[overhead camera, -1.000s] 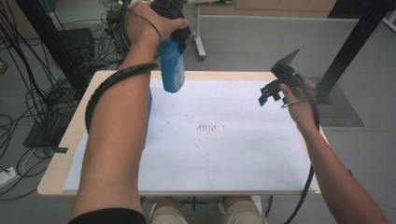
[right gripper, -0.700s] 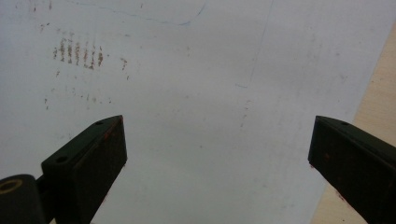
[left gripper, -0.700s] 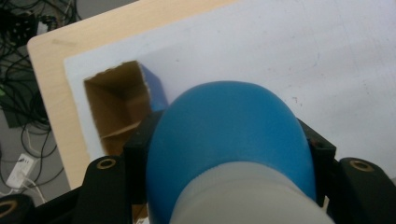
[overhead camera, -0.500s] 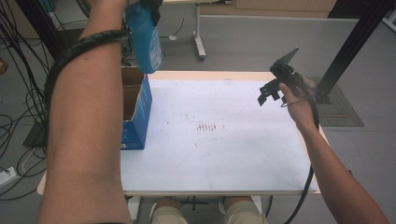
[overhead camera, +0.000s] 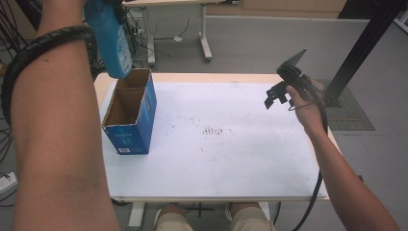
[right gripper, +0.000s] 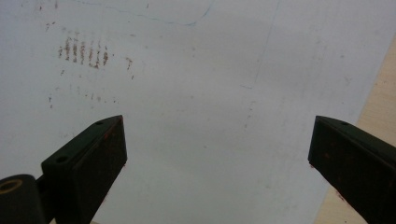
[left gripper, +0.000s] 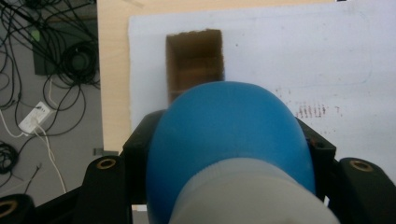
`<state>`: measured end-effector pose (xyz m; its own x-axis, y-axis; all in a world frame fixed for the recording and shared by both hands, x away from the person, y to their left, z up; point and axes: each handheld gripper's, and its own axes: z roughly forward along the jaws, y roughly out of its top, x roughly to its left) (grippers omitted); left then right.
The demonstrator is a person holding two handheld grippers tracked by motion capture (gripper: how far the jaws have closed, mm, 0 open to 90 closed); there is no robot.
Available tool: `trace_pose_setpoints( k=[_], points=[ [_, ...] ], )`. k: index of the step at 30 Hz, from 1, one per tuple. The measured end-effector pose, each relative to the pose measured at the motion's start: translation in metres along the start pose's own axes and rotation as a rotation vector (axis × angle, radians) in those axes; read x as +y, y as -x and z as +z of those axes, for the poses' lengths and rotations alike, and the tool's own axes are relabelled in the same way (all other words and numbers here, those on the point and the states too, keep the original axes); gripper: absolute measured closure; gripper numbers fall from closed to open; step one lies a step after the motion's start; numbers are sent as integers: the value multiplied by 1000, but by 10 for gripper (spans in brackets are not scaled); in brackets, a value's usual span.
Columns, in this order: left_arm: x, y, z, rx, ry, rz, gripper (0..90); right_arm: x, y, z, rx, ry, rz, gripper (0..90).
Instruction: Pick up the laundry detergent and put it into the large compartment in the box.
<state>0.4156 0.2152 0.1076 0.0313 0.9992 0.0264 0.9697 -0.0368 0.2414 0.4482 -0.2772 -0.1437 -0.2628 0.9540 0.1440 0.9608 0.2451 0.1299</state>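
Observation:
A blue bottle (overhead camera: 111,41) with a white cap end (left gripper: 247,196) hangs high over the table's left side, held between the jaws of my left gripper (left gripper: 229,154). Directly under it stands an open blue cardboard box (overhead camera: 129,113) with a brown inside (left gripper: 194,60). My right gripper (overhead camera: 278,92) is raised over the table's right edge, open, with nothing between its fingers (right gripper: 93,154). In the right gripper view its jaws stand wide apart above the white sheet.
A white sheet (overhead camera: 231,144) with small brown marks (overhead camera: 213,130) covers the wooden table (overhead camera: 103,82). Cables and a power strip (left gripper: 35,116) lie on the floor at the left. A black post (overhead camera: 365,43) rises at the far right.
My left arm has lifted the blue bottle up and to the left, uncovering the open box beneath it. The right gripper has stayed in place.

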Motion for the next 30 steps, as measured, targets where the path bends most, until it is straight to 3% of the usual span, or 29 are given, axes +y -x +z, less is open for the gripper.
trace_pose_setpoints(
  k=[10,30],
  points=[
    [-6,-13,1,-4,0,-26,393,0,-5,0,-14,1,-18,44],
    [-2,-20,27,-16,-43,-35,393,-1,-3,-1,-14,4,-8,44]
  ],
)
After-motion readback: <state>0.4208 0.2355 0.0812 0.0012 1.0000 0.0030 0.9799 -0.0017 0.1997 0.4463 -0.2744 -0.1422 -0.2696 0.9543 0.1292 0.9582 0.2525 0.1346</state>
